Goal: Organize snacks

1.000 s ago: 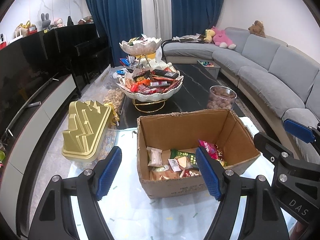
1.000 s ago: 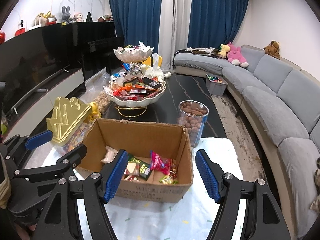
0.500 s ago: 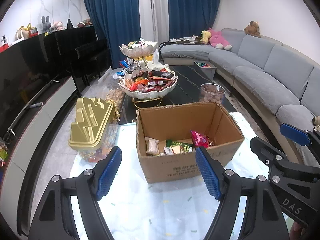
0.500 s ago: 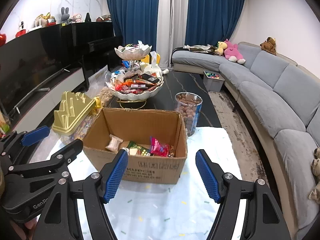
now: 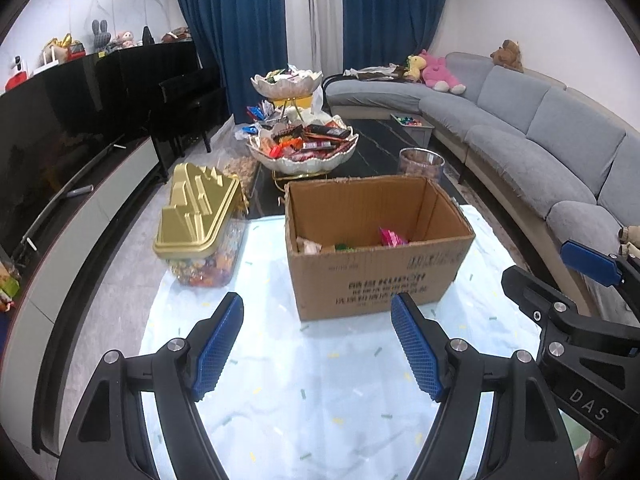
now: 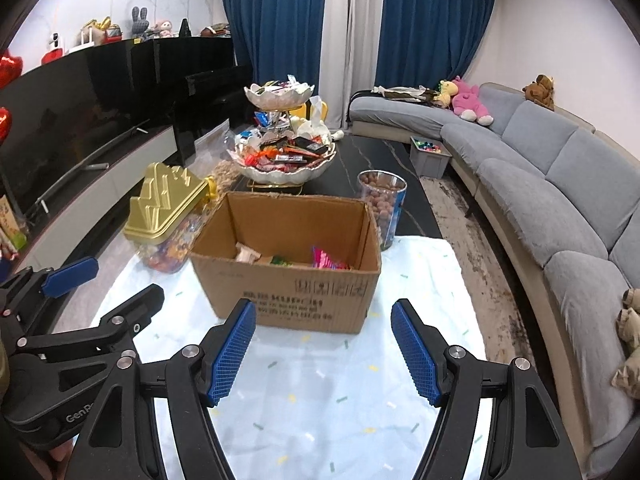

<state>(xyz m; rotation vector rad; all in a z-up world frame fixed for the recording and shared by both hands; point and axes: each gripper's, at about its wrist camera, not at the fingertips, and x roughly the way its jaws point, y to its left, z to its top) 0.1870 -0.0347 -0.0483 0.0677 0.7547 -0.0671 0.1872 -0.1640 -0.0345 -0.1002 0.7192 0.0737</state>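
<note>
Open brown corrugated cardboard box [image 5: 376,268], flaps off, printed dark text on its front; stands on the pale blue speckled cloth [image 5: 320,380] covering the near end of the surface. Contents: a few wrapped snacks low inside, among them a pink packet [image 5: 392,237], a green one and a beige one.

Clear plastic tub with gold stepped lid [image 5: 198,216], left of the box; filled with multicoloured wrapped sweets.

Two-tier white scalloped bowl stand [image 5: 302,152], behind the box; heaped with bars and packets.

Clear cylindrical jar [image 6: 382,204]; brown round pieces.

Left tool [image 5: 318,344] and right tool [image 6: 324,350]: blue ribbed pads apart, gripping nothing, short of the box.
</note>
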